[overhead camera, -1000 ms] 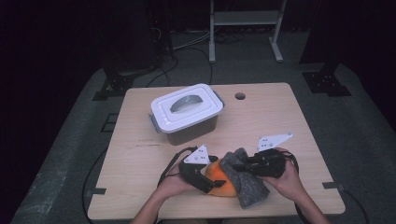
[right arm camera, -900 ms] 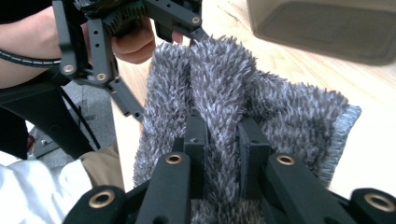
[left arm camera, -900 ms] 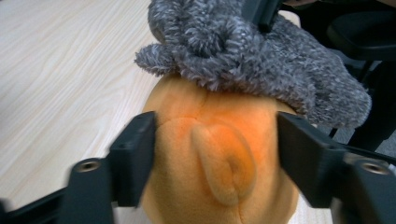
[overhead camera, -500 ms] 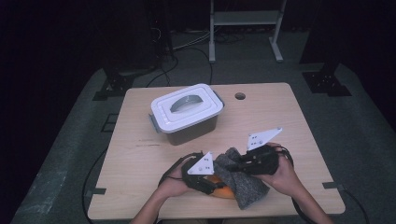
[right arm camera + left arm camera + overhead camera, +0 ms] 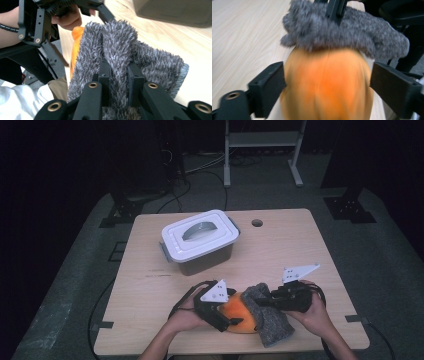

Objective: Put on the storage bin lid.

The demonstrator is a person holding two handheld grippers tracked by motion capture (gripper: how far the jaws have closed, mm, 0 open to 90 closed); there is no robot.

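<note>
A round orange thing [image 5: 245,317] lies near the table's front edge, half under a grey furry cloth [image 5: 270,322]. My left gripper [image 5: 234,311] reaches in from the left. In the left gripper view its jaws flank the orange thing [image 5: 327,82] on both sides; they have just been opening and I see no squeeze on it. The cloth [image 5: 352,30] drapes over its far side. My right gripper [image 5: 261,303] comes from the right, shut on a fold of the cloth [image 5: 117,45], pinched between its jaws [image 5: 119,66].
A lidded plastic box [image 5: 200,240] with a white lid stands at the table's middle left, behind the hands. A small round hole [image 5: 257,223] sits near the far edge of the wooden table [image 5: 300,245]. A stand and cables fill the dark floor beyond.
My right gripper went left with the cloth, then came back right, so more of the orange thing shows now. The left gripper stayed almost in place.
</note>
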